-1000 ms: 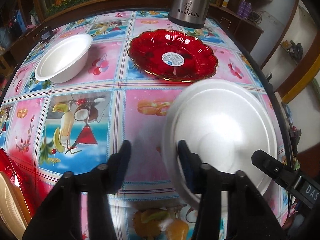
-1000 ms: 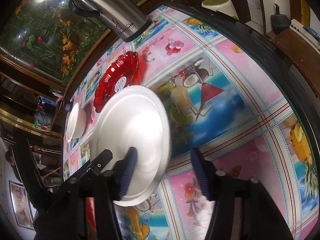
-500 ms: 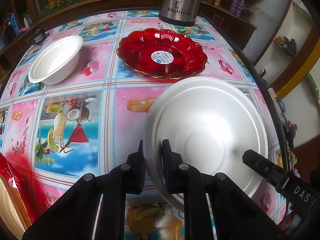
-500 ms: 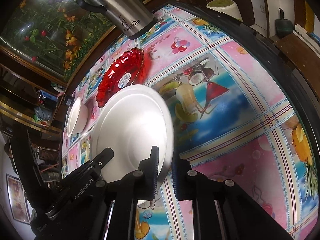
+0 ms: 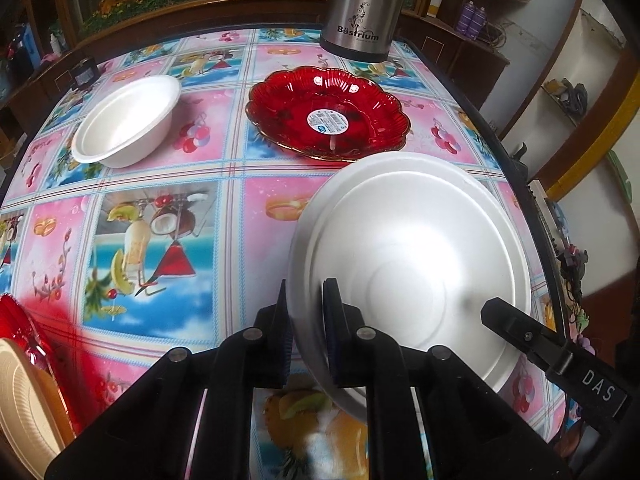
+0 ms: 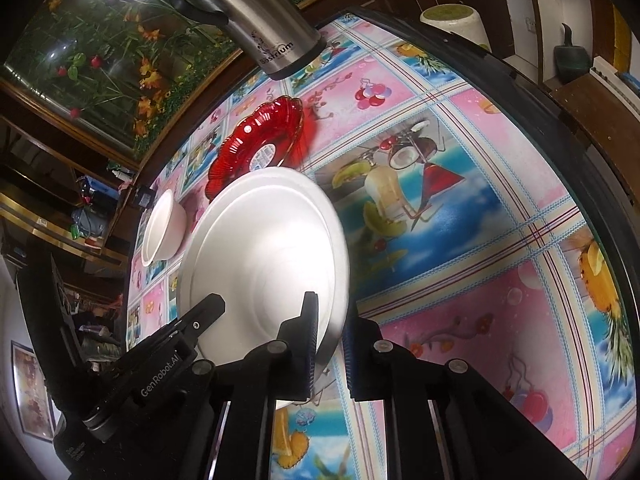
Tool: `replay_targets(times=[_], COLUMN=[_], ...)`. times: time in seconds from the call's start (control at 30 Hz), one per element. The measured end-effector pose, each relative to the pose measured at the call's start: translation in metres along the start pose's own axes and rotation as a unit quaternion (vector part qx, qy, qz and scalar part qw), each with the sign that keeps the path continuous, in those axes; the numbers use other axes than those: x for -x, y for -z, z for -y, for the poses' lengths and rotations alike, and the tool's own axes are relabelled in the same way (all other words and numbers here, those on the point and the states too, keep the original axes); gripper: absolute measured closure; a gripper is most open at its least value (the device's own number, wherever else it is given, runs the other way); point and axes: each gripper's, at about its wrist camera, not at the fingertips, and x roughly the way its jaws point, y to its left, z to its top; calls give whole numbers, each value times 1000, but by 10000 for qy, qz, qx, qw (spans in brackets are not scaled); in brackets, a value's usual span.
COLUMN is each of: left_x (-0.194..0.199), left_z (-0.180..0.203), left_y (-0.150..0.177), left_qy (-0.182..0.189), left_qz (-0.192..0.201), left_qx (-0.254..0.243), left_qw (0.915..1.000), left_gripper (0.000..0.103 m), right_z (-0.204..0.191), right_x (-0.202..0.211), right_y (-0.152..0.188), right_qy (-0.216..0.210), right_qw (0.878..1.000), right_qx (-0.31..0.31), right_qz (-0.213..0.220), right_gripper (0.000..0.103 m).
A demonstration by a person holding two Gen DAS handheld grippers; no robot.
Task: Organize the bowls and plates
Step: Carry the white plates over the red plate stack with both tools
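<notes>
Bright pink-and-blue patterned oilcloth (image 5: 168, 184), printed with cocktails and fruit, is covering the table, and dark wooden cabinets and a panel of painted flowers are standing behind it. Taking the steel Bostrium flask (image 5: 358, 12) at the far edge as the landmark: a red scalloped glass plate (image 5: 326, 114) with a round white sticker at its middle is lying just in front of the flask, and a white foam bowl (image 5: 128, 120) is sitting upright to the left of that plate, well apart from the flask.

Nearer the cameras than the red plate, a white foam plate (image 5: 412, 256) is being gripped from both sides, with its underside facing up. The left gripper (image 5: 306, 320) is clamping its fingers on the plate's left rim, one pad on each face of the rim. The right gripper (image 6: 330, 332) is pinching the opposite rim in the same way, its two fingers drawn together with only the thin foam edge between them. In the left wrist view the far edge of the white plate is overlapping the near edge of the red plate; whether the two are touching I cannot tell.

At the near left corner, farthest from the flask, part of a cream ridged plate (image 5: 24, 404) is lying on another red dish (image 5: 16, 324).
</notes>
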Motion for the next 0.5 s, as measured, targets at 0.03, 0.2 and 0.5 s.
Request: replay_targets(times=[0.03, 0.2, 0.5], left_x=[2, 13, 35], left_z=[-1, -7, -20], left_y=[1, 7, 22], left_qy=[-8, -11, 9], left_qz=[22, 90, 255], left_qx=[1, 19, 62], left_qw=[10000, 10000, 9997], left_gripper=[92, 92, 92], right_z=[-2, -9, -26], right_x=[2, 7, 19], right_y=[2, 9, 26], right_qy=[-4, -43, -70], right_qw=[10000, 10000, 9996], right_qx=[17, 70, 245], right_qz=[12, 34, 116], right_gripper=[92, 92, 92])
